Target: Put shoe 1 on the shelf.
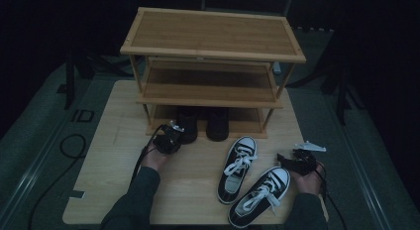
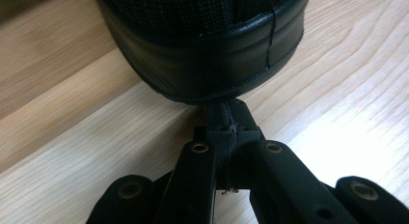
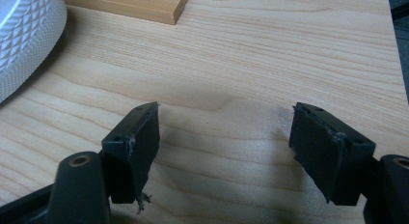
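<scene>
The left gripper (image 1: 171,136) has its jaws pressed together right at the heel of a black shoe (image 1: 187,125) on the rack's (image 1: 208,98) bottom shelf, seemingly nudging it inward. The right gripper (image 1: 292,159) rests with jaws apart near the table's (image 1: 109,155) right edge, beside the sneakers (image 1: 250,180) (likely next).

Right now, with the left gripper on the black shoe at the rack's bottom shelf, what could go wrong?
1. The left gripper seems to pinch only a thin tab at the heel of the black shoe; it may slip when pulled or pushed.
2. The second black shoe sits close beside it and could be nudged.
3. The open right gripper hovers near the sneakers; a careless sweep could shift them.
</scene>
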